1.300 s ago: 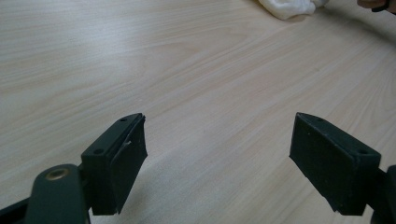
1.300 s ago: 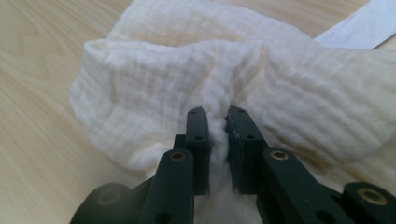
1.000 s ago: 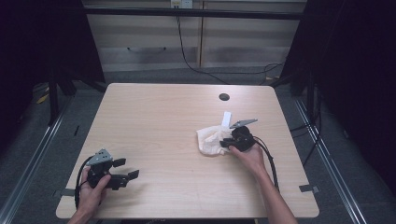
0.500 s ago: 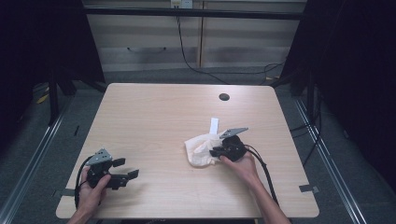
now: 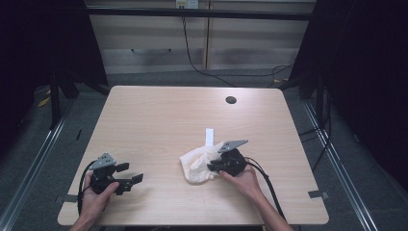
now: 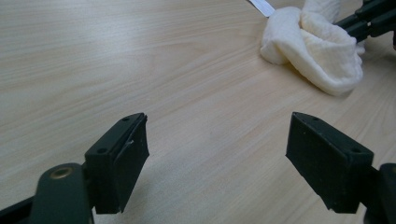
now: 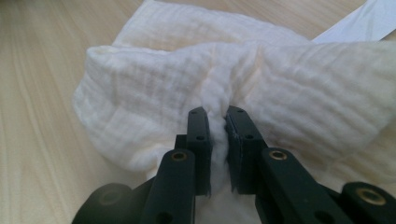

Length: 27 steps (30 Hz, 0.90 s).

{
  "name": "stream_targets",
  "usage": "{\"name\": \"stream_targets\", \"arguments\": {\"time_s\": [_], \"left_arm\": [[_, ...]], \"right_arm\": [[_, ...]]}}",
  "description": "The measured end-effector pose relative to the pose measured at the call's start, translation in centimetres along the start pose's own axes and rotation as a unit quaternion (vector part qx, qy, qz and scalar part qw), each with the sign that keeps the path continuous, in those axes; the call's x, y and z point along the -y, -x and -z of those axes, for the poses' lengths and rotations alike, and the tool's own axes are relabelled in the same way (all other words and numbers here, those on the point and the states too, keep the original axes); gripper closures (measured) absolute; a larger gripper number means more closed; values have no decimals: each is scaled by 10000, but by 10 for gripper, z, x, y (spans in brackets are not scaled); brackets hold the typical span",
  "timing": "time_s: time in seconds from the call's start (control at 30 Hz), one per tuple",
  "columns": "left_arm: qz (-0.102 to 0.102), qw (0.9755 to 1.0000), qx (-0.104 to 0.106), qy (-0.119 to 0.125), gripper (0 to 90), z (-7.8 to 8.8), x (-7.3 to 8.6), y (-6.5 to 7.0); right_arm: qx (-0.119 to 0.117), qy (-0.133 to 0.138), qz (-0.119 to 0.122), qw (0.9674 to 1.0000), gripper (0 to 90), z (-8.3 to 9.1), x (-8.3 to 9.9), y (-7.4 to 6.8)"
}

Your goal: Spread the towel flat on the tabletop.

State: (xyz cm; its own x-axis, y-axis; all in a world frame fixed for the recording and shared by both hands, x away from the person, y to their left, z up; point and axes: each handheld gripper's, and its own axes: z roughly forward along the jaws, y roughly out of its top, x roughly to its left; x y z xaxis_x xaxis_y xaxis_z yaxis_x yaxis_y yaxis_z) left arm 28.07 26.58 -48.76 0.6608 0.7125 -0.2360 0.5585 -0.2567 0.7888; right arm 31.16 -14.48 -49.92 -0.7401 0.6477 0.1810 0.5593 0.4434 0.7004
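Right gripper (image 5: 215, 168): pinching the cloth (image 5: 197, 163); has dragged it nearer, off the strip (image 5: 209, 136)
Left gripper (image 5: 129, 179): jaws apart, idle
Judgement: cloth mid-move

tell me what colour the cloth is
Cream white cloth with a fine crinkled weave, best in the right gripper view.

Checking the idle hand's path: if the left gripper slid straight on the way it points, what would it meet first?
Bare table first; the left gripper stands open, and the white cloth lies off to the right, probably missed.
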Motion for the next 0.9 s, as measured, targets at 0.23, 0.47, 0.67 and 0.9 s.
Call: {"name": "stream_targets", "arguments": {"time_s": [0.23,0.47,0.67,0.9], "left_arm": [[-40,10000,39,-19,208,-2,-1,3],[-104,9998,153,-27,263,-8,-8,12],[-391,9987,311,-123,320,-19,-22,26],[-458,9968,634,-165,422,-41,-44,33]], "right_arm": [[-168,29,168,9997,806,-2,2,-15],[-482,-44,371,9981,790,-6,3,-36],[-501,-130,287,9982,611,2,-1,-40],[-214,211,146,9994,562,27,-9,-28]]}}
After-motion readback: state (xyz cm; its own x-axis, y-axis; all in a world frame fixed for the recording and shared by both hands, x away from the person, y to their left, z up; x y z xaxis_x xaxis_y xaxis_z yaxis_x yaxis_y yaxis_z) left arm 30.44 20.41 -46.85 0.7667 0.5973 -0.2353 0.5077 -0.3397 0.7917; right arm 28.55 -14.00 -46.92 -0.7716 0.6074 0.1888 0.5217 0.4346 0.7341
